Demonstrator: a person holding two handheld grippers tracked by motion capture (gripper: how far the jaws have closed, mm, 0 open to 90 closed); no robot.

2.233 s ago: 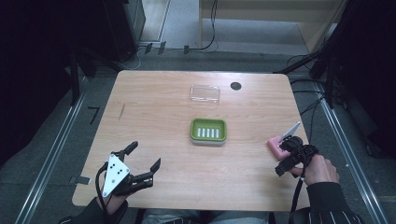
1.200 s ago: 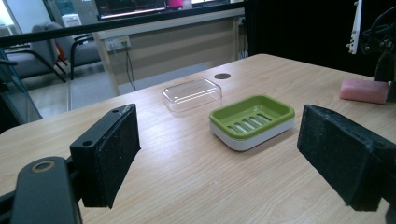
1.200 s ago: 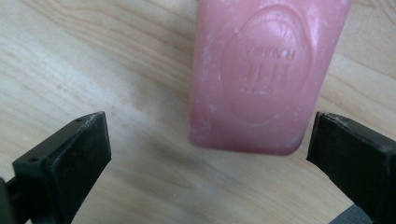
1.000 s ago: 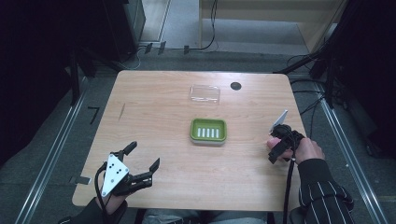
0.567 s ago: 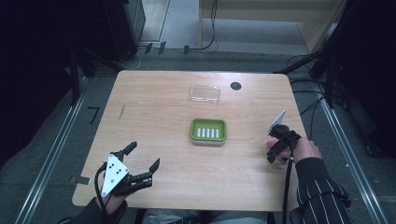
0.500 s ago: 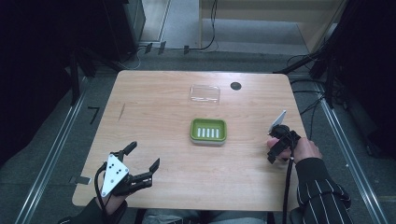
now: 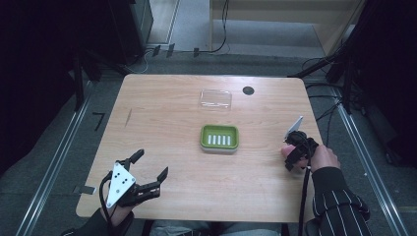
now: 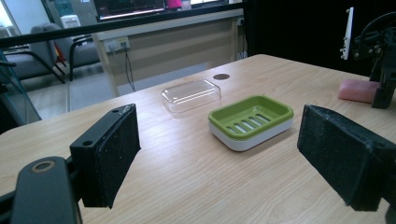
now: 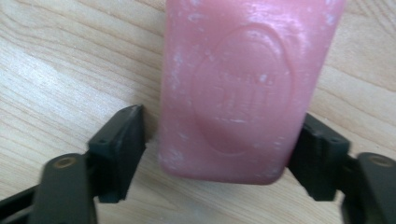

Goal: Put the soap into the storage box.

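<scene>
A pink soap bar (image 9: 243, 88) lies flat on the wooden table (image 7: 162, 123) near its right edge. My right gripper (image 9: 222, 116) points down over it, and its jaws have just been closing around the bar. The right pad touches the soap's side; a thin gap shows at the left pad. In the high view the soap (image 7: 284, 150) peeks out left of the right gripper (image 7: 291, 153). My left gripper (image 7: 151, 163) rests open at the front left with nothing between its pads (image 8: 112, 158). A green soap dish (image 7: 219, 137) sits mid-table.
A clear plastic lid (image 7: 216, 98) lies beyond the dish, with a round black cable hole (image 7: 248, 90) to its right. In the left gripper view the dish (image 8: 251, 119), lid (image 8: 190, 94), soap (image 8: 357, 90) and the right gripper (image 8: 380, 70) stand ahead.
Since the earliest frame the right hand has moved a little away from the front edge and down over the soap, then held still. The left gripper has not moved.
</scene>
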